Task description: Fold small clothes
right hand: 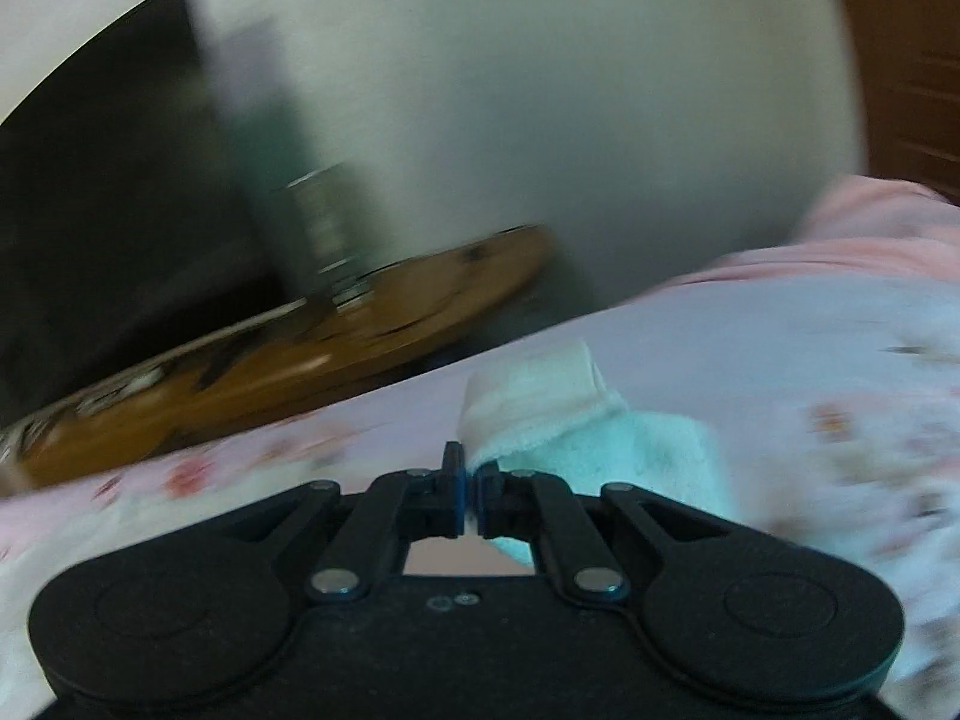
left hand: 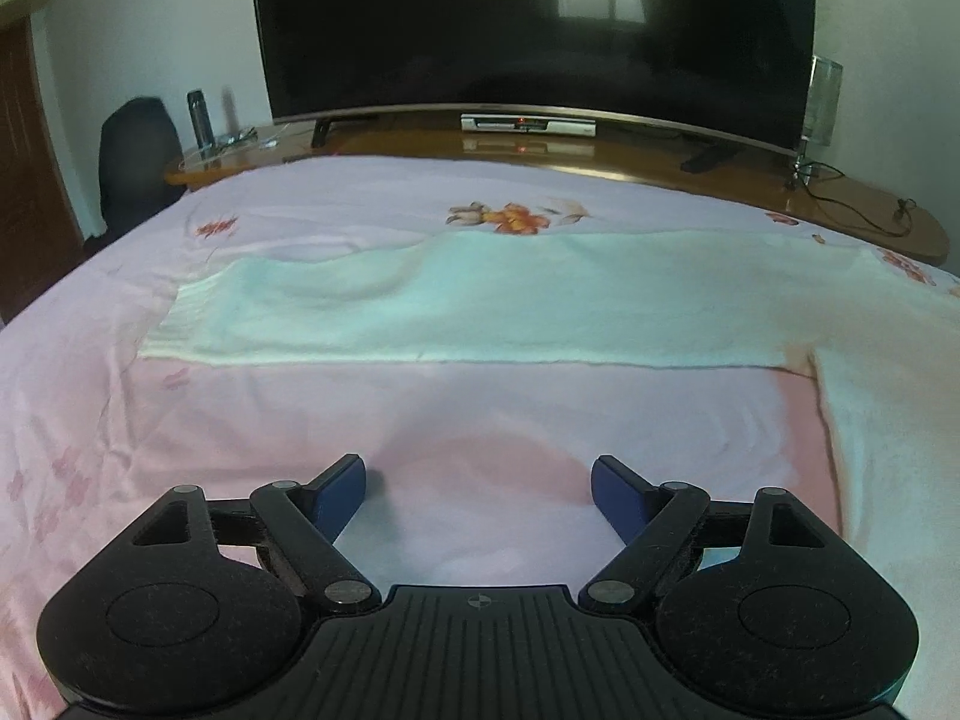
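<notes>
Our right gripper (right hand: 471, 495) has its jaws clamped on the garment (right hand: 600, 438); left gripper (left hand: 478, 495) jaws apart. We should carry the sleeve across slowly, keeping the edges aligned.

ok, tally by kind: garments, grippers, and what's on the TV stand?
Garments: 1, mint sweater
Grippers: 2, left gripper open, right gripper shut on the sweater
TV: 1
Set-top box: 1
Bottle: 1
Glass: 1
Total: 7
</notes>
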Demonstrator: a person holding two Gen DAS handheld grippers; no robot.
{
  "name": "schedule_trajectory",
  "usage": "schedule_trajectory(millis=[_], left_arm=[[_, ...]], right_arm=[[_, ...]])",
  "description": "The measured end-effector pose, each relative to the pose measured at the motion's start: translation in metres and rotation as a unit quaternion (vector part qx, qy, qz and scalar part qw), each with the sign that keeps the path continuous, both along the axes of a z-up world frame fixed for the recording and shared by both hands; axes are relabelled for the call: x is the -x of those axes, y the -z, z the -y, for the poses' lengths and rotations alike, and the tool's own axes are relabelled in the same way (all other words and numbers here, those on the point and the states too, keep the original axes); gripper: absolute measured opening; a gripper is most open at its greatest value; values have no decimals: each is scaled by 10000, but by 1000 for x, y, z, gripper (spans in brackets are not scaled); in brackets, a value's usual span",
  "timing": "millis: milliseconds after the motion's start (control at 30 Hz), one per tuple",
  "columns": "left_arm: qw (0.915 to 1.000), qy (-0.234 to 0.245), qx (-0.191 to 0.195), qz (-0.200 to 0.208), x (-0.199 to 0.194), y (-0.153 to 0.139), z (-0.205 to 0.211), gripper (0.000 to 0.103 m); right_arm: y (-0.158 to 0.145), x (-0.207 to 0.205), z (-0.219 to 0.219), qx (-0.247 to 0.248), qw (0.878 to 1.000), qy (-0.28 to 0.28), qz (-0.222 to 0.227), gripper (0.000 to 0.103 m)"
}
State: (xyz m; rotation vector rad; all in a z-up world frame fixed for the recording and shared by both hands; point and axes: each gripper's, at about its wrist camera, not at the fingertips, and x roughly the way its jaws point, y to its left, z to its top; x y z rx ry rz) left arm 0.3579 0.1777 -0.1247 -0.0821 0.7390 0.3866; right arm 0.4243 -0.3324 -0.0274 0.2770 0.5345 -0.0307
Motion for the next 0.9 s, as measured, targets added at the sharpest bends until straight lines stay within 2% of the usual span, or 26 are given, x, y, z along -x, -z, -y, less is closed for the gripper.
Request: schedule_trajectory(millis=[167,300,333,367,433,467,567,633,667,800,867,900], left_arm=[[9999,147,-28,-53,9,-5,1,82],[9994,342,-87,-47,11,-10,8,82],[9992,397,-94,-28,10,-12,11,82],[9990,446,-74,7,9,-14,14,82],[9985,537,22,81,4,-18,20,82],[9982,576,74,134,1,-19,24,82],[9956,800,372,322,-14,-23,42,80],[9911,1074,657,421,-31,-25,62,63],[9881,1210,836,443,-41,-26,72,60],[9693,1654,1773,414,-84,-20,114,50],[9571,1704,2333,220,-105,-10,131,37],[9504,1697,2605,87,-116,-4,137,26]], right_arm=[[21,-22,-115,143,9943,-1023,-277,5],[40,-29,-186,310,9851,-1624,-470,6],[44,-28,-200,356,9826,-1756,-491,12],[48,-25,-212,395,9788,-1952,-486,27],[46,-13,-224,481,9723,-2258,-372,36],[41,-3,-230,547,9689,-2404,-215,35],[29,24,-222,685,9631,-2601,71,32],[24,33,-206,747,9678,-2404,77,32],[23,34,-196,756,9708,-2277,57,32],[22,47,-155,574,9814,-1830,-35,33],[23,49,-141,531,9850,-1639,-41,33],[24,50,-133,489,9867,-1548,-61,34]])
